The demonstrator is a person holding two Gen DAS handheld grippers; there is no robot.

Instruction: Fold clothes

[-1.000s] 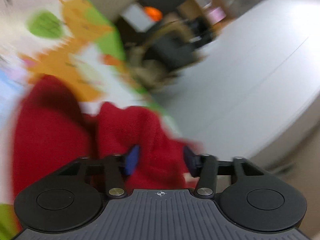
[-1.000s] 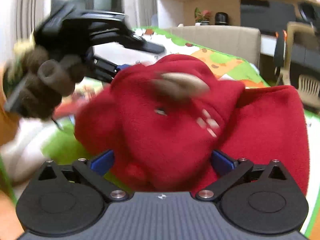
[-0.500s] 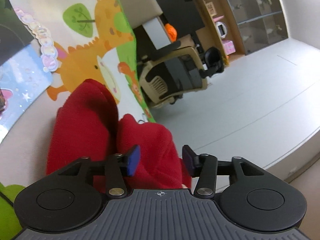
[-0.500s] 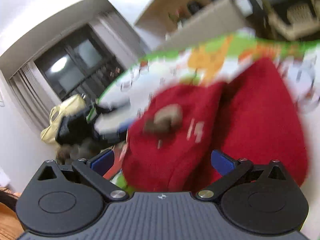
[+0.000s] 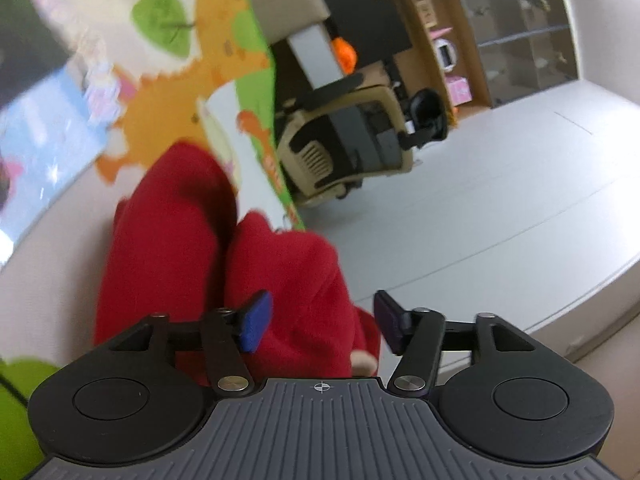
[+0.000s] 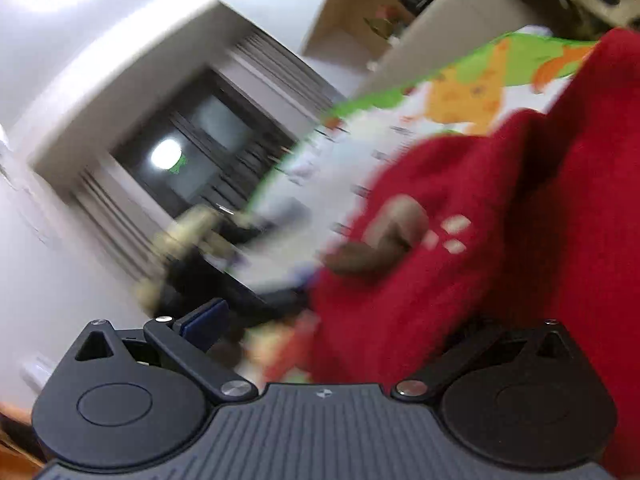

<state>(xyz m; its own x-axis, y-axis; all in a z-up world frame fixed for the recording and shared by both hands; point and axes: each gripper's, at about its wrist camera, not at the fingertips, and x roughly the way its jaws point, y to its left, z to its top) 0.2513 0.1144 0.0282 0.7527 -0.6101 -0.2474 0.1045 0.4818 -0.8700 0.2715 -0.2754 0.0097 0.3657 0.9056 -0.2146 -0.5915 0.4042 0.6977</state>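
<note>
Beige chair (image 5: 352,148), shelving (image 5: 520,32) (dark window (image 6: 208,148)).

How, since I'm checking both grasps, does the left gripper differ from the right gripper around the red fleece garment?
The left gripper shows both of its blue pads; the right gripper shows only one blue pad, the other hidden behind the red fleece garment. The left gripper's jaws stand closer together than the right gripper's. Both are open, with fleece between the jaws.
</note>
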